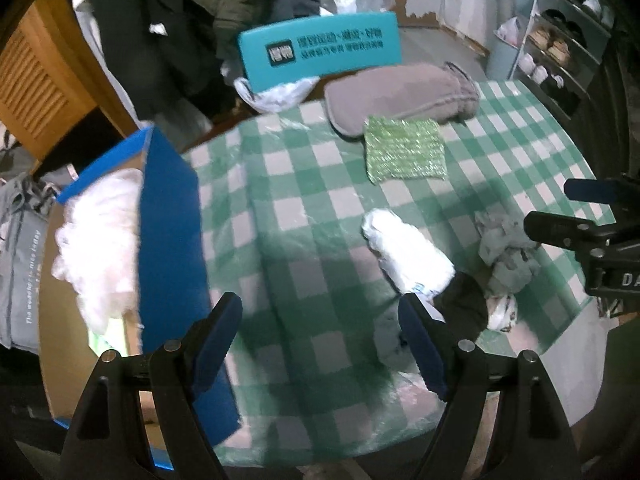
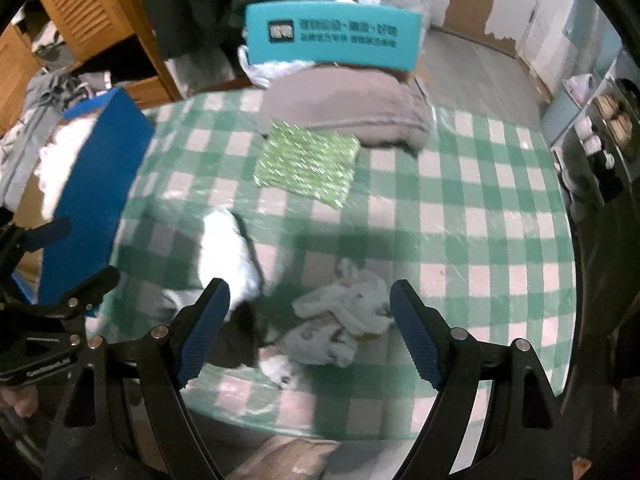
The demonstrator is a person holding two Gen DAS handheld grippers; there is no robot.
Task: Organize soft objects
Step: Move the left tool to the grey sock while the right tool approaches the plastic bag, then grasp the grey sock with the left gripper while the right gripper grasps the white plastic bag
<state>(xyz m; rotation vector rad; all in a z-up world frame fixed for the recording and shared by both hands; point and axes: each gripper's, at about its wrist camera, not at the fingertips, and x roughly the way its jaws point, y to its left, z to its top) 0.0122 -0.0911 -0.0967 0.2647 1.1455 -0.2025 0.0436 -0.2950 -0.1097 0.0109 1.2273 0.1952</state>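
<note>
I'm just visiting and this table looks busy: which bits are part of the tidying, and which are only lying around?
Part of the job:
blue box with white stuffing
green scrubber
grey mitt
white bundle
crumpled cloth

Just lying about:
teal chair back
hanging coats
shelf of cups

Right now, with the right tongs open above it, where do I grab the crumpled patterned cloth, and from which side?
Take the crumpled patterned cloth at its raised, bunched middle, coming straight down from above. It lies in a loose heap on the checked tablecloth, so its thin edges offer little to pinch. The right tongs already straddle it, open. Keep clear of the white sock beside it.
</note>
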